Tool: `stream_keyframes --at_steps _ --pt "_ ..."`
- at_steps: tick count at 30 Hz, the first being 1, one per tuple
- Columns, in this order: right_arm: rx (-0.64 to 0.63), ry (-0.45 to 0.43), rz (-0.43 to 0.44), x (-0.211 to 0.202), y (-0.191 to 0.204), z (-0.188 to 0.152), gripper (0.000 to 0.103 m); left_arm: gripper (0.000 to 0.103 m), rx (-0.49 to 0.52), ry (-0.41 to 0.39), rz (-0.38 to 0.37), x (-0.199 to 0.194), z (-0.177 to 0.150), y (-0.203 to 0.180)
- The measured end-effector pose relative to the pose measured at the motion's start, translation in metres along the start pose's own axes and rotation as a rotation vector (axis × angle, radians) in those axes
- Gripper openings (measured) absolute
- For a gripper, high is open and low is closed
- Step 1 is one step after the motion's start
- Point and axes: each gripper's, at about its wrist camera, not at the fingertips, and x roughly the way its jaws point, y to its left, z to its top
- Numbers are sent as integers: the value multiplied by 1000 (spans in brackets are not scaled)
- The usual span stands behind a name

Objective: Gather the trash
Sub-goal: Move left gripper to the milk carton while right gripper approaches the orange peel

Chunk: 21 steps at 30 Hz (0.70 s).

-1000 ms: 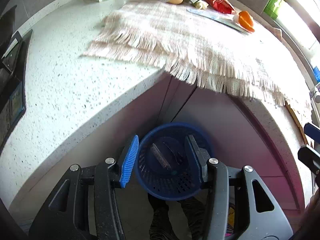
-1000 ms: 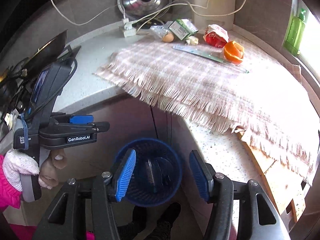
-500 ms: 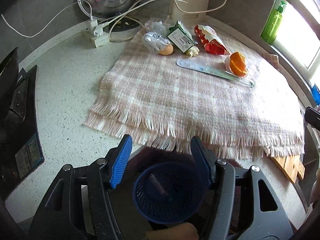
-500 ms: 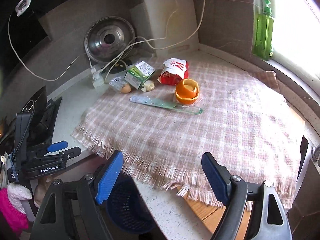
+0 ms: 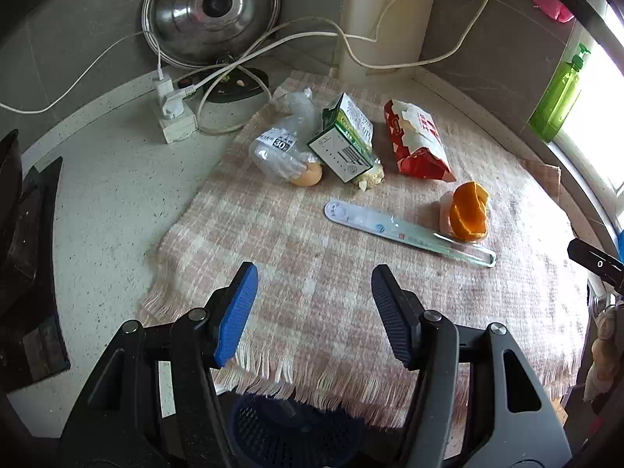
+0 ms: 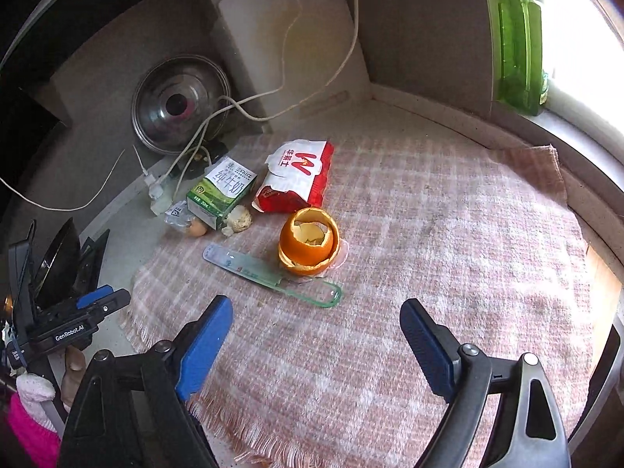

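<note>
Trash lies on a pink checked cloth [image 5: 312, 273] on the counter: an orange peel [image 5: 468, 212] [image 6: 308, 241], a red and white wrapper [image 5: 417, 140] [image 6: 296, 175], a green milk carton [image 5: 345, 140] [image 6: 222, 191], a clear plastic bag [image 5: 280, 148], an eggshell [image 5: 308, 175] and a pale crumpled scrap [image 5: 370, 175]. A clear flat plastic strip [image 5: 409, 232] [image 6: 269, 273] lies in front of the peel. A blue mesh bin [image 5: 292, 429] shows below the counter edge. My left gripper [image 5: 314, 312] is open and empty above the cloth's near edge. My right gripper [image 6: 316, 347] is open and empty, short of the peel.
A steel pot lid [image 5: 210, 11] leans on the back wall beside a white board [image 5: 386, 19]. White cables and a power strip [image 5: 173, 113] lie at the back left. A green bottle [image 5: 561, 93] stands by the window. A dark stove [image 5: 23, 253] is at left.
Both grippers rose from over the blue bin below the counter and now point at the trash on the cloth. Both stayed open and empty.
</note>
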Motion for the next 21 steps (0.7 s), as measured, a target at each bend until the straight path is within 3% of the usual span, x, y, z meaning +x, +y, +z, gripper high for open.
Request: stream_keyframes --at_steps 3,7,11,21 --pt "27 23 28 16 -12 13 92 64 41 1 15 10 19 -14" --pt "65 45 65 34 -25 27 94 83 101 -29 54 21 40 -32" --pt "70 69 89 53 -28 37 99 84 160 -26 85 39 59 -44" --pt "86 131 147 97 -17 47 99 84 320 18 193 92 93 -63"
